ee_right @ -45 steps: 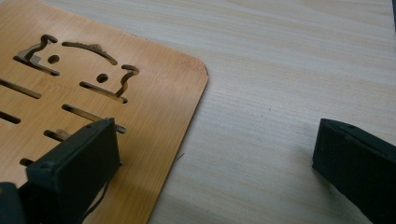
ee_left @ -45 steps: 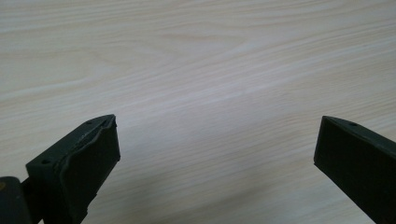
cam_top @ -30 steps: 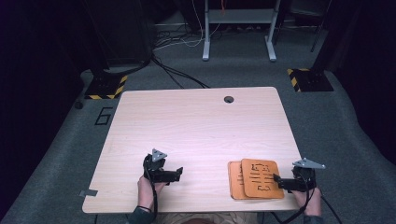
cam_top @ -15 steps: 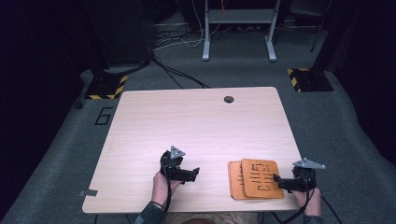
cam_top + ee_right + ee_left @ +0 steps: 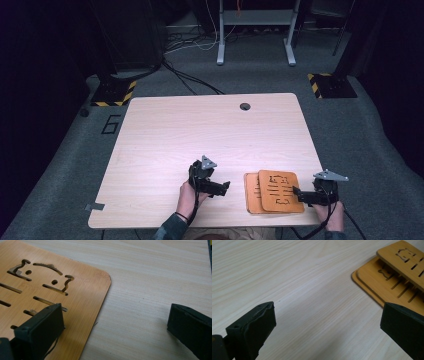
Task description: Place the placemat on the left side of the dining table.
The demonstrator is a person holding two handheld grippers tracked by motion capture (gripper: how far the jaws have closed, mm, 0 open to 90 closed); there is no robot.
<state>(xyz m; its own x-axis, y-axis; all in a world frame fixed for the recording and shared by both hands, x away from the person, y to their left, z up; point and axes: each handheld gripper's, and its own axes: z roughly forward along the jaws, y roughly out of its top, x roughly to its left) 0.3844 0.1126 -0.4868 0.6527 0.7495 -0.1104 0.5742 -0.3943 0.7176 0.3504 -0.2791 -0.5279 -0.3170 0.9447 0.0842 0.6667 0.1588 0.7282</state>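
1. The left gripper [image 5: 327, 332] has its jaws spread wide and nothing is between them; under the gap there is bare table [image 5: 294, 285].
2. In the left gripper view, the two boards lie ahead and to the right of the jaws, apart from them. The lower board [image 5: 372, 287] is flat on the table, and the upper board [image 5: 404, 257] lies on it, shifted a little so the lower one's edge sticks out.
3. The right gripper [image 5: 115, 332] is also spread open and grips nothing. In the right gripper view, one jaw stands over the upper board [image 5: 75, 290] near its edge, and the other jaw stands over the bare table [image 5: 150, 290] beside the board. If the jaw touches the board, I cannot tell.
4. The right gripper view shows what the others do not show well: the cut-out shape and the slots in the upper board, and its rounded corner.
5. The high view shows the whole scene: the left gripper [image 5: 220, 187] is just left of the boards, the right gripper [image 5: 300, 194] is at their right edge, and the boards [image 5: 272, 192] lie at the near right part of the table [image 5: 200, 130].
6. The high view also shows a small round hole [image 5: 244, 106] near the far edge of the table.
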